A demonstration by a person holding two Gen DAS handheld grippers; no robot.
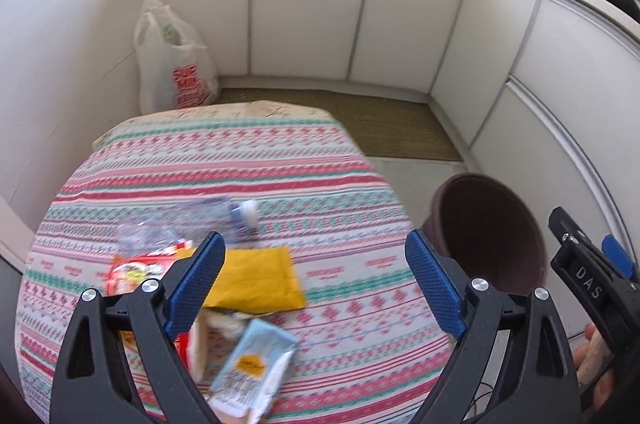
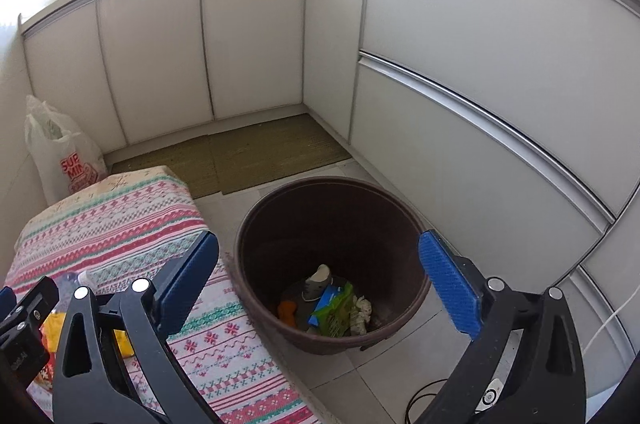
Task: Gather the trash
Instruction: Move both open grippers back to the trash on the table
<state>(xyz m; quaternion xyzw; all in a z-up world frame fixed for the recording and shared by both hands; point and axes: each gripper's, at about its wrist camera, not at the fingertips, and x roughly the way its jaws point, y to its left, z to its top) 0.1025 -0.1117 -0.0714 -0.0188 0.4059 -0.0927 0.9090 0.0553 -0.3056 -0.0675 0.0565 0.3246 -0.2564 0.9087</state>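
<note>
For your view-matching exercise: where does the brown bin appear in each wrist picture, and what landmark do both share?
Left wrist: the brown bin sits at the right, on the floor beside the patterned table.
Right wrist: it sits at the lower centre, with trash visible inside.
Shared landmark: the white plastic bag with red print, standing on the floor beyond the table.
</note>
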